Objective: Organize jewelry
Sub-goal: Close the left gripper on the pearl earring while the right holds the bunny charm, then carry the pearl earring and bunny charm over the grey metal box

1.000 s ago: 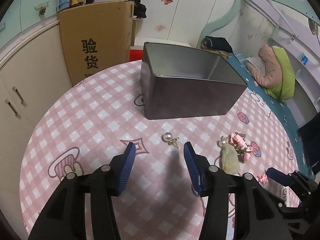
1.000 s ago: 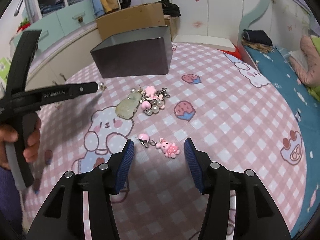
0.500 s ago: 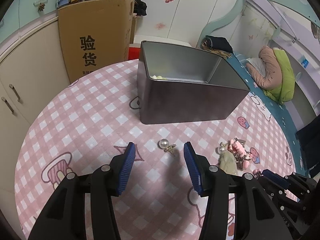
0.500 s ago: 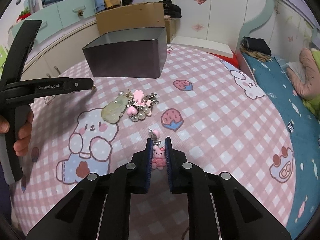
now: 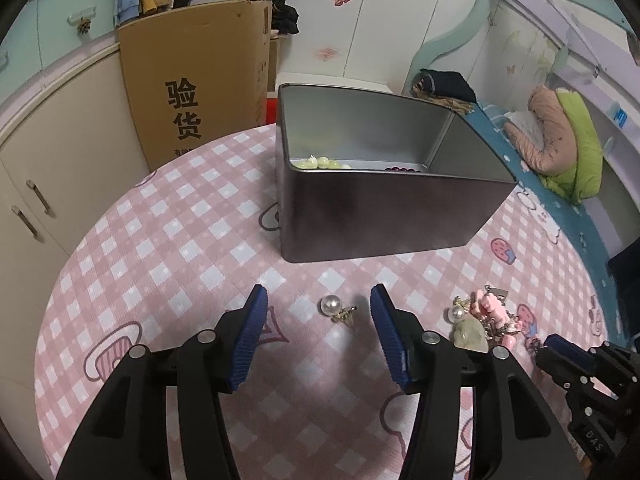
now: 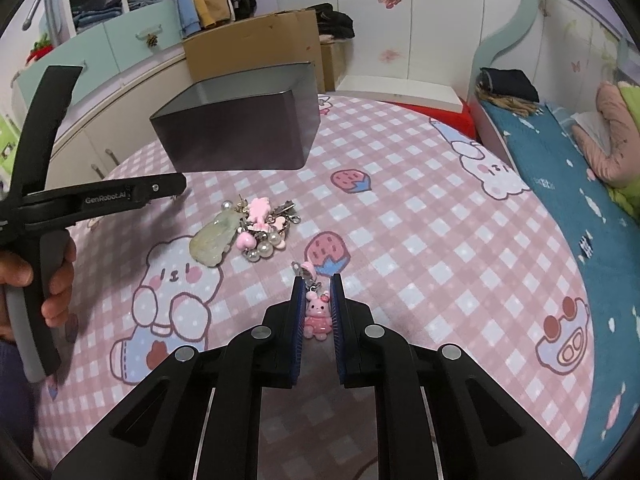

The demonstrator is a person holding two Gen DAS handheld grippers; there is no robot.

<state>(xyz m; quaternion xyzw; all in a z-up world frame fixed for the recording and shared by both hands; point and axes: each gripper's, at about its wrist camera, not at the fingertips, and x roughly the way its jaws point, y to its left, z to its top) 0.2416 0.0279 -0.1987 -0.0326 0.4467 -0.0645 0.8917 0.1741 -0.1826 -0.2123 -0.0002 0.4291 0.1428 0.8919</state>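
I am squeezing my right claw (image 6: 316, 294) around the little pink plastic bunny charm (image 6: 317, 314). The charm is sitting between the blue pads, low on the round counter with the pink checked cloth (image 6: 420, 240). Its small metal clasp (image 6: 301, 270) is sticking out at 12 o'clock. My left claw (image 5: 316, 312) is spread wide, with nothing in it, around the white pearl earring with a gold clip (image 5: 336, 309). The dark grey metal box (image 5: 380, 216) is waiting at 12 o'clock from that pearl, with some beads already inside. I think I should be pinching the bunny's fat body, not the thin clasp, and lifting it slowly so it is not slipping. The heap of pink and pearl charms (image 6: 256, 232) is lying at 11 o'clock.
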